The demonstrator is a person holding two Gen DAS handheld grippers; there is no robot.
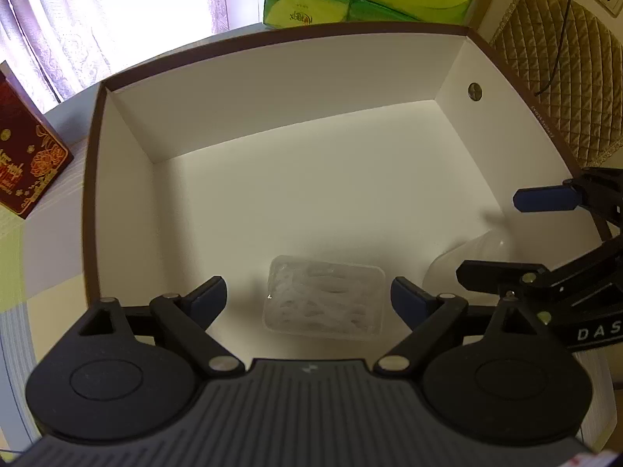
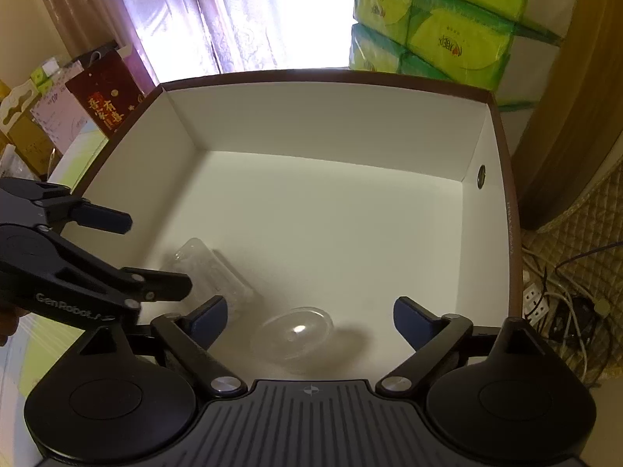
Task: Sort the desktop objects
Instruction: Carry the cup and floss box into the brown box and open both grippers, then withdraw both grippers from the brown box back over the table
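Both grippers pointed steeply down into a white-lined box (image 1: pixel 272 89) with a brown rim, side by side. Jaws of the left gripper (image 1: pixel 309 297) stood wide apart, gripping nothing; a clear rectangular plastic tray (image 1: pixel 323 299) lay flat on the box floor just beyond and between its blue fingertips (image 1: pixel 212 295). Likewise the right gripper (image 2: pixel 309 311) had its jaws spread wide with nothing clamped; a clear oval plastic lid (image 2: pixel 292 330) rested on the floor just ahead of it, between the fingers and untouched by the pads. Left of that lid, partly hidden behind the left gripper's finger, lay the same clear tray. Beyond the far wall of the box stood a stack of green tissue packs (image 2: pixel 459 27); a dark red gift box (image 1: pixel 27 148) stood outside the box, left of the left gripper, before a bright curtain (image 2: pixel 233 11).
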